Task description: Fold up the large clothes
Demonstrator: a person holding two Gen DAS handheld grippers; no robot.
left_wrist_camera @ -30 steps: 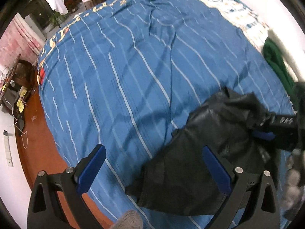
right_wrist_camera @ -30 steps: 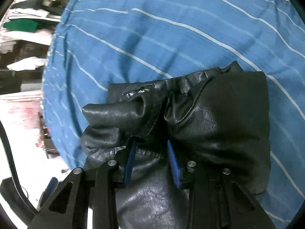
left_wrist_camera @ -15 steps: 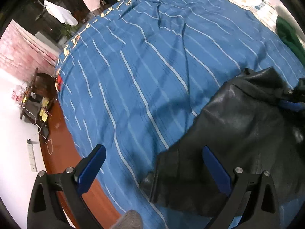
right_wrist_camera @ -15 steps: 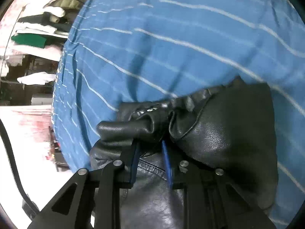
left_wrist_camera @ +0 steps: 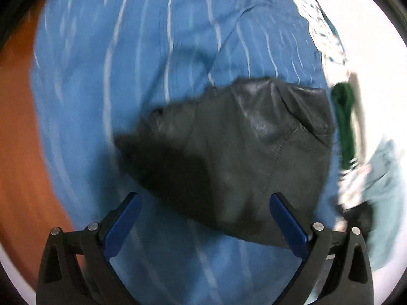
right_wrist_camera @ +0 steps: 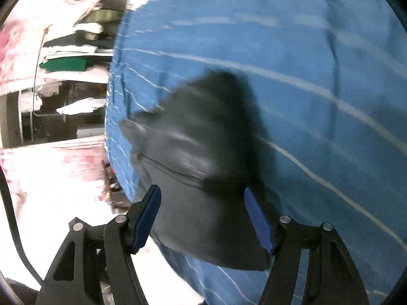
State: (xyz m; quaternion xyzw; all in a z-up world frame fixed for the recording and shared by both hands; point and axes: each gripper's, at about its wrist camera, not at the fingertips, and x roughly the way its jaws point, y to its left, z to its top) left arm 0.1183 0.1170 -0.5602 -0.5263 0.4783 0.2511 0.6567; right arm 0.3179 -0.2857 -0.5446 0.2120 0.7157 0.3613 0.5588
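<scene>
So both grippers, left gripper (left_wrist_camera: 203, 218) and right gripper (right_wrist_camera: 203, 216), hang spread wide, empty, with the black leather jacket (left_wrist_camera: 241, 152) just ahead; stiff leather could spring back unfolded.

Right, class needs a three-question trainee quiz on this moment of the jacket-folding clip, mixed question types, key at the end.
1. True or false: the right gripper is clamped on the black leather jacket.
2. What does the jacket lie on? A) wooden floor B) blue striped bedspread C) white table
3. Fill in: beyond the jacket's right edge in the left wrist view lies a ____ garment.

Key: 1 false, both grippers, including the left gripper, are open; 2 B; 3 green.
</scene>
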